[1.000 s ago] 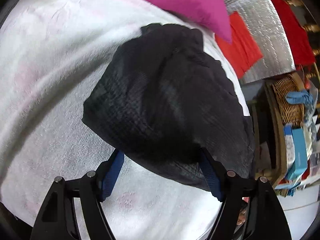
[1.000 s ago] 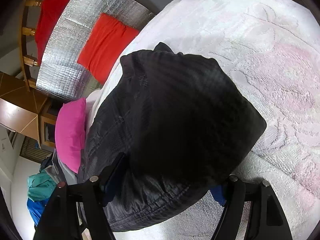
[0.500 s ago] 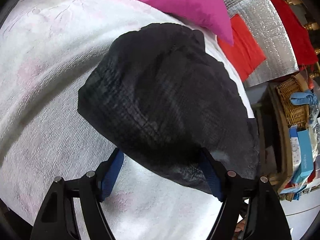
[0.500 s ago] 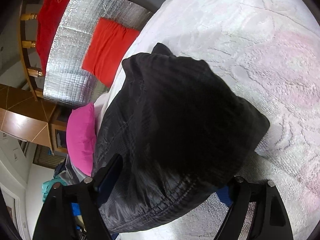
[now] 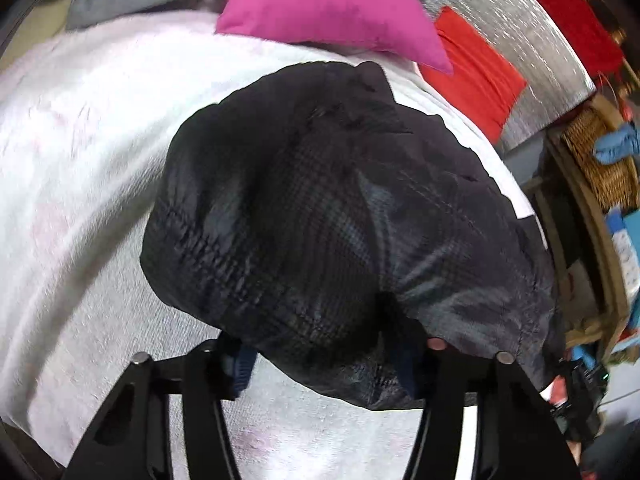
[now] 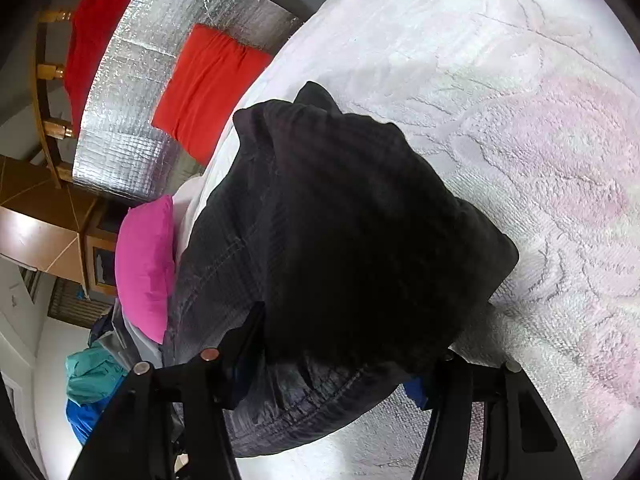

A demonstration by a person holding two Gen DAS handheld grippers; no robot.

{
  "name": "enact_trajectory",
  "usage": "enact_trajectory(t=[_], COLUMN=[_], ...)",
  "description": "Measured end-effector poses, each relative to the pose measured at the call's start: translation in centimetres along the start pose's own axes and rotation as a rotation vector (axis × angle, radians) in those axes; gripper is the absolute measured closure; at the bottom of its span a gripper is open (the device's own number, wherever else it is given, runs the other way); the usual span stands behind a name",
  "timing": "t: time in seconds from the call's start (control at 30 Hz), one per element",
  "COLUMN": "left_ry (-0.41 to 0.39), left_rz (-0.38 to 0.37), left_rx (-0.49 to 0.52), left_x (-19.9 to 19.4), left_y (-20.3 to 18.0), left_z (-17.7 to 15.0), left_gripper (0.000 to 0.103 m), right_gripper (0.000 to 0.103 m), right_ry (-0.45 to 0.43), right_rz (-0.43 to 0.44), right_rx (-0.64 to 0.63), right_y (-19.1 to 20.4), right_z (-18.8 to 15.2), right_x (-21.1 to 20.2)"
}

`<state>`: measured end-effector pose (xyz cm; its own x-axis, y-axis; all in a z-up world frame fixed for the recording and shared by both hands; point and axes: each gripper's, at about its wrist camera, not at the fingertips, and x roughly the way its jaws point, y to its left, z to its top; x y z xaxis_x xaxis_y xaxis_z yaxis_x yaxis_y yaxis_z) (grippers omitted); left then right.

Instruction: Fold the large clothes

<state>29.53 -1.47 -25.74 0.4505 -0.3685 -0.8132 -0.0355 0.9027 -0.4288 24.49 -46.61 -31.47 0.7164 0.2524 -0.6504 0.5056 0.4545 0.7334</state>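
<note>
A black quilted puffy jacket, folded into a rounded bundle, lay on a white textured bedspread with faint pink flower patterns. Its stitched hem faced both cameras.

The left gripper sat at the bundle's near edge. Jaws had just been closing, jacket fabric between them. The blue pad of one finger showed at the left, just beside the cloth; the other finger was buried under a fold. Whether the pads actually pressed on the fabric couldn't be told.

In the right wrist view the same jacket filled the middle. The right gripper straddled the elasticated hem, jaws just closing too, the padded edge bulging between them. A bit of blue pad peeked out on the right side, the left finger dark against the cloth. Grip or not: cannot tell here either.

A magenta pillow lay at the far end of the bed, just beyond the jacket, not clearly touching it. A red cloth rested on a silver foil-like quilted sheet beside the bed. A woven wicker basket stood further right, with something blue on its rim. A teal garment heap showed low in the right wrist view.
</note>
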Motion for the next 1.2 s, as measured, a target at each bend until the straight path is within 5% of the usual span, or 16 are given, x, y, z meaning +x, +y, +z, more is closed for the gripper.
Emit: enact_trajectory(t=[0.23,0.47,1.2], left_ry=[-0.039,-0.107,-0.121], left_rz=[0.022,0.047,0.032], left_rx=[0.068,0.187,0.171], left_x=[-0.5,-3.0,-3.8], left_y=[-0.3,-0.8,-0.1], left_z=[-0.4,-1.7,-1.5], left_gripper=[0.059,0.074,0.076], right_gripper=[0.044,0.059,0.061], right_ry=[-0.023,-0.09,-0.084], right_rz=[-0.019,-0.048,-0.053], right_rx=[-0.027,-0.152,-0.188], right_y=[0.2,2.3,1.9], right_z=[-0.3,-1.6,-4.2], right_x=[-0.4,-1.8,-4.2])
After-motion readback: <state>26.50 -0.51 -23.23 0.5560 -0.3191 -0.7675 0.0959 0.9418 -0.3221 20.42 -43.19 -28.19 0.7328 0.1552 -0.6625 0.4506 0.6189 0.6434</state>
